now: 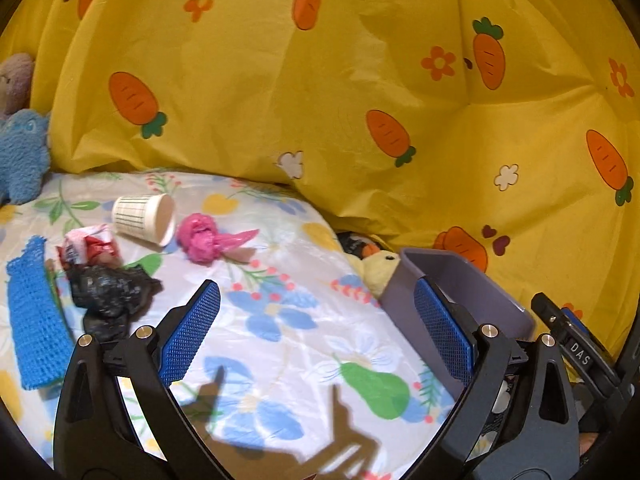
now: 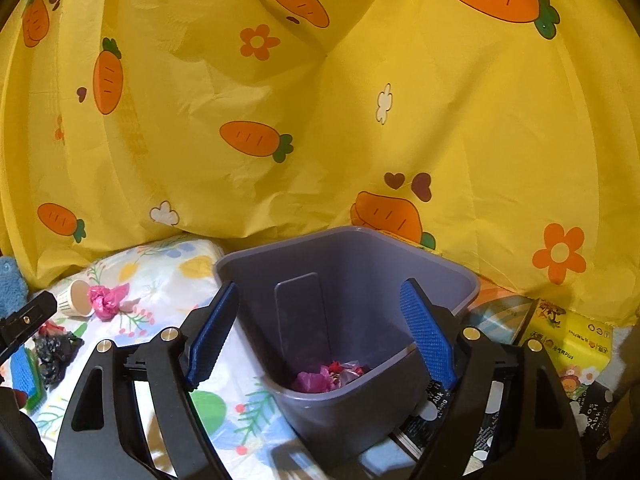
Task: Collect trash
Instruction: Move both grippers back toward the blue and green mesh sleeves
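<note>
Left wrist view looks across a flowered bed sheet [image 1: 280, 344] at 4 scraps of trash still lying out: a paper cup [image 1: 144, 218] tipped on its side with its mouth toward the camera, a pink plastic wad [image 1: 202, 240] just beside that mouth, a red and white wrapper [image 1: 90, 246] on the cup's other side, and a black crumpled bag [image 1: 108, 294] touching the wrapper on its near side. The left gripper [image 1: 316, 332] has its jaws spread wide with nothing between them, aimed at bare sheet a little short of the pink wad. All 4 pieces should be very light and soft. The cup is thin and will crush, so a gentle pinch across its wall near the rim, or over the rim edge itself, looks safest. The pink wad and black bag are slick film that can slide out; taking them across the thickest bunched part should hold better than a loose tail. A blue knitted cloth [image 1: 34, 320] lies beside the black bag and could be caught along with it. In the right wrist view the grey bin [image 2: 460, 280] stands on the bed with pink and red scraps [image 2: 328, 376] at its bottom, and the right gripper [image 2: 320, 332] hovers over its open mouth, jaws apart and empty.
</note>
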Available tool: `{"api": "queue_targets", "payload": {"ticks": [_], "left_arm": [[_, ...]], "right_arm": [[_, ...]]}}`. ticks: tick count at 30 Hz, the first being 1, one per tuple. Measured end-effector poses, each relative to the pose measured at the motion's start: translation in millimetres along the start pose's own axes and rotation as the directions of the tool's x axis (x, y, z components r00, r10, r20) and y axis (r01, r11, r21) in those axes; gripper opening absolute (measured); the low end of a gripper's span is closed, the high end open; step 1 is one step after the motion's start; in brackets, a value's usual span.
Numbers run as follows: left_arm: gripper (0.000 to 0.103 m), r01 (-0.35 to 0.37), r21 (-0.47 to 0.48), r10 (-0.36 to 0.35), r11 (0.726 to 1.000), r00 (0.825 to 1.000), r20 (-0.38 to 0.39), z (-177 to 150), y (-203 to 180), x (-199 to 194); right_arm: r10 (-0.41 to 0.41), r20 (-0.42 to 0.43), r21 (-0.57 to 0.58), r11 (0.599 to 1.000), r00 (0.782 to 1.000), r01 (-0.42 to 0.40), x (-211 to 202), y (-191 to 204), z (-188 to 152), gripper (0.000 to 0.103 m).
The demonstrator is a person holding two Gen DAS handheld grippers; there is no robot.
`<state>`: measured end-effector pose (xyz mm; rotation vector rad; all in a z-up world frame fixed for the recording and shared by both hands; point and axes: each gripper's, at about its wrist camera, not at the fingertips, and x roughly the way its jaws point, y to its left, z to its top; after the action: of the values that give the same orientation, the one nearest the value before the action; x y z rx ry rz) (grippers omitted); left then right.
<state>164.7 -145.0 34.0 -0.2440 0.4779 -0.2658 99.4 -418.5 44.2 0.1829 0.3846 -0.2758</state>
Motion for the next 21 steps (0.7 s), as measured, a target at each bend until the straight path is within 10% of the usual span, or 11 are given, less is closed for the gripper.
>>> {"api": "queue_targets", "payload": {"ticks": [10,21], "left_arm": [[0.096,-0.239,-0.103,0.244,0.966,0.969,0.04,-13.9,104.1,-67.5],[0.096,-0.448,-0.221,0.462,0.866,0.887,0.013,-34.0,205.1,-122.0]], "right_arm": [[0.249,-0.066,-0.085,0.963,0.966,-0.254,-10.7,95.2,-19.0,0.08],[0.526,-0.289,-0.227,0.774,0.8,-0.591,-30.1,251.0,-80.9,0.08]]}}
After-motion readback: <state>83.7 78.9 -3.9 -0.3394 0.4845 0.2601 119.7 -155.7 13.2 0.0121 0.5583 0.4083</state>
